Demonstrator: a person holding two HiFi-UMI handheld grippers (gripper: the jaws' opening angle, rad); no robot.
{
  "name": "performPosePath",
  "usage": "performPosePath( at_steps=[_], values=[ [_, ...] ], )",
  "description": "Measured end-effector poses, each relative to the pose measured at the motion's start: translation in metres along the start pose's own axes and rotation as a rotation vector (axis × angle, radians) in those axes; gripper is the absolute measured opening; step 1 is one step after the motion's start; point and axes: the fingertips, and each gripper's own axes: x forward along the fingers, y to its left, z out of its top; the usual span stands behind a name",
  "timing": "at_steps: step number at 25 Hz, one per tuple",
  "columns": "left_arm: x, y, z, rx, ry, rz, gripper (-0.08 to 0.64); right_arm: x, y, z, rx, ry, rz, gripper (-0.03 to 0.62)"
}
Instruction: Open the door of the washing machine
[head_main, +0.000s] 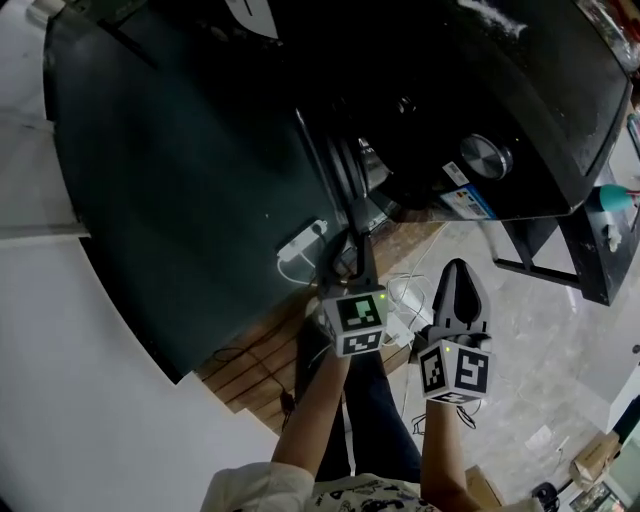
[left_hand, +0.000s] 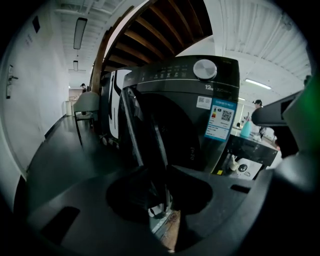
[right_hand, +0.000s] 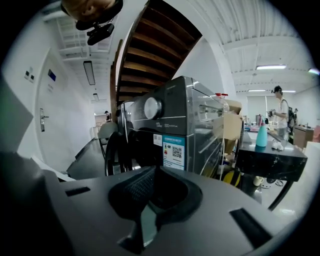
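Observation:
The black front-loading washing machine (head_main: 480, 90) stands ahead of me, its silver dial (head_main: 486, 156) on top. Its round door (head_main: 335, 165) hangs partly open, edge toward me. My left gripper (head_main: 352, 235) reaches to that edge. In the left gripper view the door's rim (left_hand: 142, 135) runs down between the jaws, and the left gripper (left_hand: 161, 192) is closed on it. My right gripper (head_main: 458, 270) hovers to the right, apart from the machine. In the right gripper view the right gripper (right_hand: 152, 172) has its tips together with nothing between them, facing the machine (right_hand: 170, 125).
A white power strip (head_main: 300, 250) and cables lie on the floor by the machine's foot. A black table (right_hand: 270, 155) with a teal bottle (right_hand: 261, 132) stands to the right. A wooden staircase (right_hand: 150, 50) rises overhead, a chair (left_hand: 87, 102) stands behind, and a person (right_hand: 281, 107) stands far right.

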Motion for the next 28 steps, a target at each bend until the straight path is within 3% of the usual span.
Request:
performPosePath(
  at_steps=[14,23,28],
  values=[
    [-0.048,0.108,-0.028,-0.059,0.017,0.169,0.061,0.023,0.095,0.006,-0.069,0.004,0.190,0.021],
    [-0.068,0.185,-0.036,-0.051,0.019,0.276,0.058,0.037,0.146,0.017,-0.112,0.006,0.309,0.021],
    [-0.073,0.219,-0.037,-0.036,0.018,0.292,0.060,0.045,0.168,0.018,-0.127,0.008,0.361,0.021]
  ],
)
